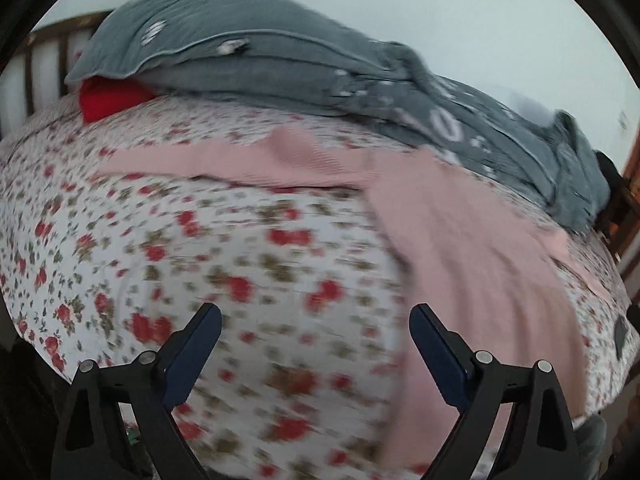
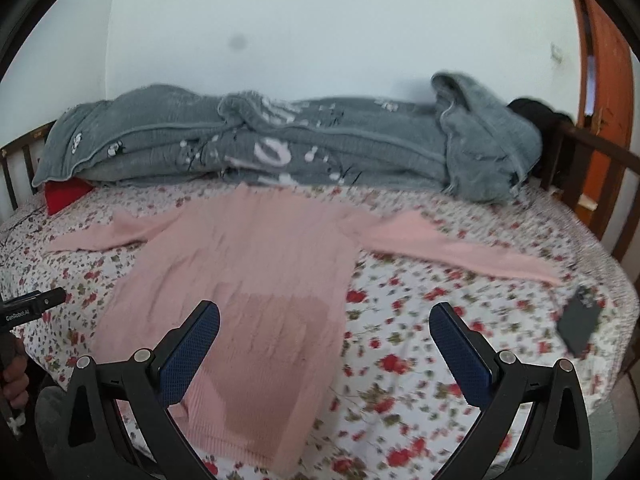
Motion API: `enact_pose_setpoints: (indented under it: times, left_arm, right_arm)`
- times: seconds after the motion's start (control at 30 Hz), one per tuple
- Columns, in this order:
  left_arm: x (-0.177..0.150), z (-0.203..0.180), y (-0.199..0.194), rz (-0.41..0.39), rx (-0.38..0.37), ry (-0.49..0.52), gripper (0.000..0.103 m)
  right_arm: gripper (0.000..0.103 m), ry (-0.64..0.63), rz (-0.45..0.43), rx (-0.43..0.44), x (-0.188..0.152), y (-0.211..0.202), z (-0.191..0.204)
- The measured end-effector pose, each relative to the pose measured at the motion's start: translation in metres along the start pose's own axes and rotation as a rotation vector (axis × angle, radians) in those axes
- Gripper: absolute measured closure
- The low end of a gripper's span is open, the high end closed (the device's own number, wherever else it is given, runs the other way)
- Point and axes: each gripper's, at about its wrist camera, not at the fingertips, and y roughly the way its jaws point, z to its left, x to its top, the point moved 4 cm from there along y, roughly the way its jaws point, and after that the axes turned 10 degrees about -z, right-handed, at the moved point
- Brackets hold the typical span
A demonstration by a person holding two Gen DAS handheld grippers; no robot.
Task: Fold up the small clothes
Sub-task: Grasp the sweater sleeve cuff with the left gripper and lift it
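**Me:** I'm holding both grippers over the bed (image 2: 460, 216), and neither has anything in it. My left gripper (image 1: 316, 316) is standing with its jaws spread wide over the flowered sheet (image 1: 200, 240), nothing between them. My right gripper (image 2: 324, 312) is gaping just as wide, with the hem end of the pink sweater (image 2: 248, 264) lying below and between its fingers, untouched as far as I can tell.

**Helper:** Where is the sweater lying?

**Me:** It's lying flat in the middle of the bed, body toward me, both sleeves stretched outward, neckline near the grey blanket (image 2: 280, 148) bunched along the far wall. In the left wrist view it's running along the right side, with one sleeve reaching left across the sheet.

**Helper:** What are you worrying about?

**Me:** Mostly about pinching the sheet along with the knit. The sweater is thin and soft, so if I'm closing too deep I'm probably dragging the bedding up too. Both views are blurring as well, so I'm judging edges poorly, and my left jaws are sitting over bare sheet, beside the sweater. If one side is lifting before the other, the fold is likely coming out crooked.

**Helper:** Anything nearby?

**Me:** A dark phone (image 2: 580, 320) is lying near the right sleeve; a swept sleeve might be nudging it.
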Motion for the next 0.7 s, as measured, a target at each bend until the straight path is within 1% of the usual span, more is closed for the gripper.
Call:
enact_pose_setpoints:
  times: [0.07, 0.13, 0.23, 0.33, 0.43, 0.5, 0.53, 0.6, 0.63, 0.7]
  left_arm:
    - [0.002, 0.02, 0.008, -0.018, 0.011, -0.037, 0.008]
    - [0.008, 0.044, 0.016, -0.027, 0.021, -0.089, 0.008]
    - [0.022, 0.078, 0.031, -0.048, 0.036, -0.176, 0.009]
    - [0.036, 0.104, 0.045, -0.074, 0.04, -0.247, 0.012]
    - [0.052, 0.131, 0.064, -0.084, 0.064, -0.307, 0.017]
    - [0.061, 0.147, 0.078, -0.085, 0.087, -0.335, 0.024]
    - [0.066, 0.155, 0.086, -0.081, 0.089, -0.35, 0.026]
    - [0.074, 0.168, 0.104, -0.073, 0.079, -0.384, 0.035]
    - [0.077, 0.174, 0.111, -0.067, 0.086, -0.394, 0.037]
    - [0.085, 0.185, 0.123, -0.075, 0.087, -0.411, 0.046]
  right_arm:
    - [0.006, 0.009, 0.027, 0.022, -0.006, 0.018, 0.004]
    - [0.006, 0.014, 0.038, 0.027, -0.01, 0.033, 0.006]
    - [0.007, 0.016, 0.036, 0.028, -0.013, 0.052, 0.009]
    - [0.01, 0.009, 0.028, 0.022, -0.012, 0.064, 0.008]
    - [0.01, 0.001, 0.006, 0.008, -0.01, 0.075, 0.007]
    - [0.01, -0.004, -0.004, 0.002, -0.01, 0.082, 0.005]
    - [0.011, -0.007, -0.004, 0.001, -0.01, 0.086, 0.005]
    - [0.015, -0.02, 0.002, -0.003, -0.011, 0.094, 0.006]
    - [0.015, -0.027, 0.005, -0.009, -0.012, 0.098, 0.006]
    - [0.015, -0.034, 0.036, -0.003, -0.011, 0.108, 0.006]
